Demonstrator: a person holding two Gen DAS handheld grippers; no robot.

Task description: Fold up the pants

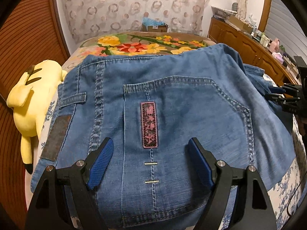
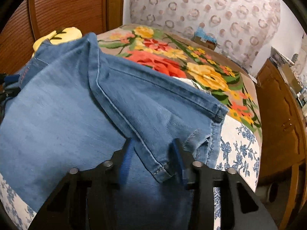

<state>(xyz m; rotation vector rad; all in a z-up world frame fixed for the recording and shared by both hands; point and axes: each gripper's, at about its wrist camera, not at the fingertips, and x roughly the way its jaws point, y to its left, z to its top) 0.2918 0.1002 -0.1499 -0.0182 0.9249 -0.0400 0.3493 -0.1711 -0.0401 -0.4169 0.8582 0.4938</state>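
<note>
Blue denim pants point(image 1: 172, 99) lie on the bed, seat side up, with a back pocket and a pink patch point(image 1: 149, 124) in the left wrist view. My left gripper point(image 1: 150, 145) is open and empty, its blue pads just above the pocket. In the right wrist view the pant legs point(image 2: 76, 111) are folded over, hems point(image 2: 216, 113) to the right. My right gripper point(image 2: 152, 143) hovers with its jaws apart around a leg hem corner point(image 2: 161, 170), not clamped. The right gripper also shows at the right edge of the left wrist view point(image 1: 278, 94).
A yellow plush toy point(image 1: 30, 99) lies left of the pants. A floral blanket point(image 2: 191, 65) covers the far bed, over a blue-flowered sheet point(image 2: 238, 149). A wooden cabinet point(image 2: 284, 118) with clutter stands at right, and a wooden panel point(image 1: 23, 38) at left.
</note>
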